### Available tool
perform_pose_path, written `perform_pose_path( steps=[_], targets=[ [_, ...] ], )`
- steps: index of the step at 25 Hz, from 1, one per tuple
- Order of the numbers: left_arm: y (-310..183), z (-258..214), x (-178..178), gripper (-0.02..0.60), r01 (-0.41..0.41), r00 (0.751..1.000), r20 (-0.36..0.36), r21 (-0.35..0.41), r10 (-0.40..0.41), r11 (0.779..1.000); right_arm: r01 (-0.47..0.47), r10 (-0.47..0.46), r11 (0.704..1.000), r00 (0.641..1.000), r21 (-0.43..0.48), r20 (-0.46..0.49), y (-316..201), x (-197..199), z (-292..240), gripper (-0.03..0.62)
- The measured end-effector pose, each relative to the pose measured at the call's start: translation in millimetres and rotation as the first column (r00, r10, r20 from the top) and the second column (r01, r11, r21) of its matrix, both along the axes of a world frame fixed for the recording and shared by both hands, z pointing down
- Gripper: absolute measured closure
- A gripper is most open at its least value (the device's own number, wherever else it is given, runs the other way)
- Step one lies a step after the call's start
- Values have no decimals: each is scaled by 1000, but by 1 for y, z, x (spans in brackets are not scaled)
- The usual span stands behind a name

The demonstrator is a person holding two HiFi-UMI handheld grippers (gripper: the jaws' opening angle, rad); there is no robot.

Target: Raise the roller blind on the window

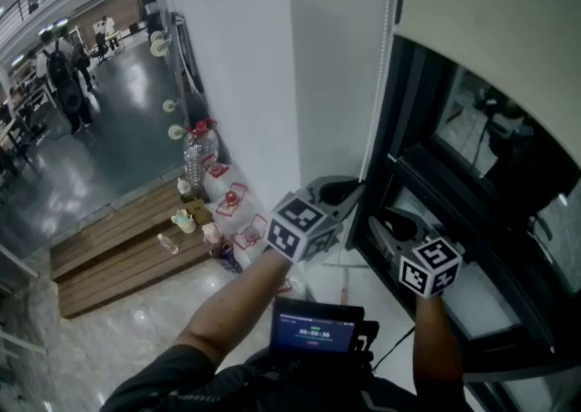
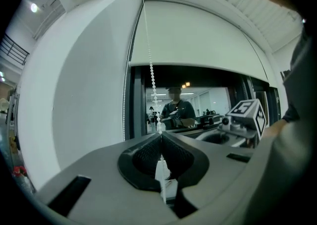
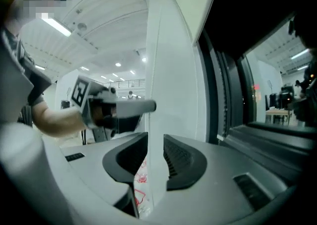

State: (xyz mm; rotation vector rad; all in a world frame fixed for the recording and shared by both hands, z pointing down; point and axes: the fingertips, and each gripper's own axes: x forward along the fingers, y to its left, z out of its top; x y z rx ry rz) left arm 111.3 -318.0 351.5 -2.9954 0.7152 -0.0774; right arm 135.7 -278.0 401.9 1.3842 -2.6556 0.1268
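1. The left gripper [image 2: 160,137] is clamped on the bead chain [image 2: 150,65] and points level at the window [image 1: 508,147]. The grip sits low on the chain, judged to keep it taut for a pull.
2. The right gripper [image 3: 153,155] has its jaws apart and its pads press on nothing. It is judged free to take the chain next.
3. The roller blind [image 1: 490,20] covers the window's upper part, and the lower glass is exposed.
4. The surroundings are a white wall [image 1: 245,65], a glossy floor [image 1: 118,156] and a wooden platform [image 1: 118,256]. The platform carries bottles [image 1: 195,154], well apart from the work.
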Motion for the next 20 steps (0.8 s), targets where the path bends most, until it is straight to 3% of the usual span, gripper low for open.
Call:
perform_pose_path(
  steps=[4, 9, 16, 17, 18, 20],
  targets=[
    [4, -2, 3, 568, -11, 1000, -15, -3, 11, 1000, 11, -23, 988, 997, 157, 73, -5, 6, -81, 479],
    [10, -5, 9, 568, -22, 999, -24, 0, 22, 1000, 13, -52, 948, 992, 317, 113, -19, -7, -175, 479],
    [13, -3, 12, 568, -37, 999, -30, 1, 37, 999, 56, -100, 932, 989, 359, 105, -49, -34, -217, 479],
    [14, -2, 12, 568, -38, 999, -29, 3, 38, 999, 60, -106, 930, 988, 363, 108, -50, -36, -217, 500],
    [14, -2, 12, 568, -38, 999, -28, 5, 38, 999, 61, -110, 928, 987, 367, 114, -49, -36, -218, 559],
    [14, -2, 11, 568, -37, 999, -29, 8, 37, 999, 59, -111, 926, 987, 372, 118, -47, -36, -218, 566]
  ],
)
